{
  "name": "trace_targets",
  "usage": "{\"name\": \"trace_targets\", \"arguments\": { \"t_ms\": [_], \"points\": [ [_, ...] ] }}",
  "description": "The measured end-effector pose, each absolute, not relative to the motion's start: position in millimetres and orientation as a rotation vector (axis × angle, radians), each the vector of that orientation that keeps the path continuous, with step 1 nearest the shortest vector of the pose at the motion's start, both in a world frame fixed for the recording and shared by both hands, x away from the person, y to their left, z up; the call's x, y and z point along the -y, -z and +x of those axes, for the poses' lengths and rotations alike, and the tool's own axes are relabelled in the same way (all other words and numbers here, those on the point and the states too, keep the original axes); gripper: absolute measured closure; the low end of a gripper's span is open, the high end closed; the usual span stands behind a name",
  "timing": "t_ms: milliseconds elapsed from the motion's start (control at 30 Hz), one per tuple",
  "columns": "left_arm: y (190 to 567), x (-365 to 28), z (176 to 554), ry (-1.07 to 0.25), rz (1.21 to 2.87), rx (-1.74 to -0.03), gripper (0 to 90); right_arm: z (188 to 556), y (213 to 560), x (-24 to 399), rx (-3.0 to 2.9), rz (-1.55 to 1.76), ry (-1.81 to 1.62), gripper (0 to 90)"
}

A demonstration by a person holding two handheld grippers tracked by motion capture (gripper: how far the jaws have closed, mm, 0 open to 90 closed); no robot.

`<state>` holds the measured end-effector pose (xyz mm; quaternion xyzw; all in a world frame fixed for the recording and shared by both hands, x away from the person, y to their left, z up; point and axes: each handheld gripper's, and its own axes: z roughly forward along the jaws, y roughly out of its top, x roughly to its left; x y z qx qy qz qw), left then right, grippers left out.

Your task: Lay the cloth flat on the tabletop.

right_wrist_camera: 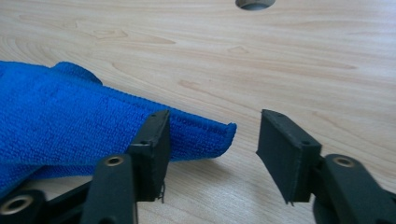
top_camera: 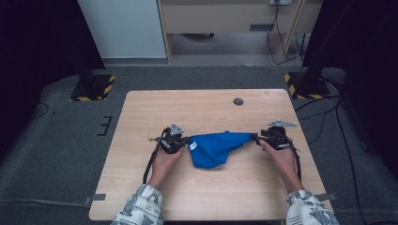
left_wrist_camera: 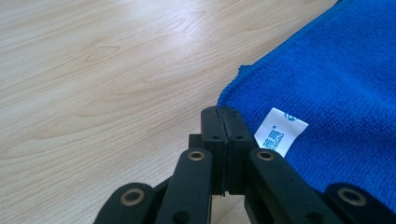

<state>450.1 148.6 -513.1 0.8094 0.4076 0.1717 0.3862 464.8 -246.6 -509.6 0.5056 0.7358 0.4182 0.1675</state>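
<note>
A crumpled blue cloth lies on the wooden table between my two grippers. My left gripper sits at the cloth's left end. In the left gripper view its jaws are pressed together, and I see no fabric between them. The blue cloth with its white label lies just to their right. My right gripper is at the cloth's right end. In the right gripper view it stands open, with a folded corner of the cloth reaching into the gap beside the left jaw.
A round cable hole sits in the table's far right part, also seen as the hole ahead of the right gripper. Bare wood surrounds the cloth. Black stands with yellow-striped bases are on the floor beyond the table.
</note>
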Motion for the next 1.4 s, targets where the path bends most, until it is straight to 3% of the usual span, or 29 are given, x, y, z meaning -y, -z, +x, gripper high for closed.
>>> {"name": "trace_targets", "arguments": {
  "t_ms": [100, 200, 333, 367, 433, 600, 1400],
  "points": [
    [514, -148, 450, -0.437, 2.062, -1.039, 89.2, 470, 515, 245, -2.136, 1.462, -1.197, 35.9],
    [515, -148, 451, -0.438, 2.065, -1.034, 89.2, 473, 517, 237, -2.176, 1.439, -1.206, 40.8],
    [516, -147, 451, -0.433, 2.068, -1.035, 89.2, 472, 514, 225, -2.203, 1.387, -1.206, 57.9],
    [515, -147, 451, -0.434, 2.067, -1.036, 89.2, 472, 514, 221, -2.215, 1.360, -1.204, 66.8],
    [514, -148, 450, -0.438, 2.066, -1.032, 89.2, 471, 513, 220, -2.217, 1.352, -1.203, 70.1],
    [514, -148, 450, -0.439, 2.060, -1.035, 89.2, 467, 512, 216, -2.229, 1.295, -1.190, 87.9],
    [493, -150, 445, -0.459, 2.000, -1.005, 89.2, 440, 487, 236, -2.153, 1.243, -1.263, 90.0]
  ]
}}
